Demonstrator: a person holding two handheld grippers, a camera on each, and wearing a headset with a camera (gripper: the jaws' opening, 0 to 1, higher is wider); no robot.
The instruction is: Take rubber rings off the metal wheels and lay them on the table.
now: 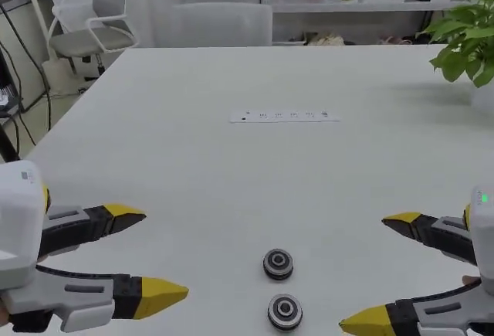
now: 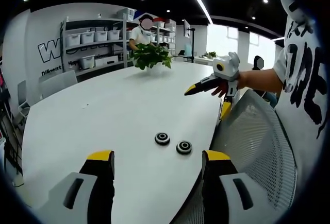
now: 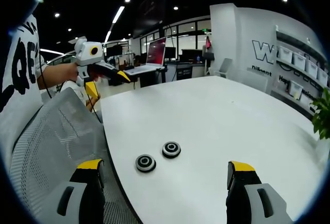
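Observation:
Two small metal wheels with black rubber rings lie flat near the table's front edge: one wheel (image 1: 278, 264) sits just behind the other wheel (image 1: 285, 312). They also show in the left gripper view as a far wheel (image 2: 162, 138) and a near wheel (image 2: 184, 147), and in the right gripper view as wheel (image 3: 171, 149) and wheel (image 3: 146, 163). My left gripper (image 1: 158, 255) hovers open to the left of them. My right gripper (image 1: 372, 270) hovers open to their right. Nothing is between either pair of jaws.
A white power strip (image 1: 284, 117) lies flat at the table's middle. A green plant (image 1: 468, 39) stands at the far right. Chairs (image 1: 222, 24) line the far side. A grey mesh chair back (image 2: 252, 147) is close to the table's near edge.

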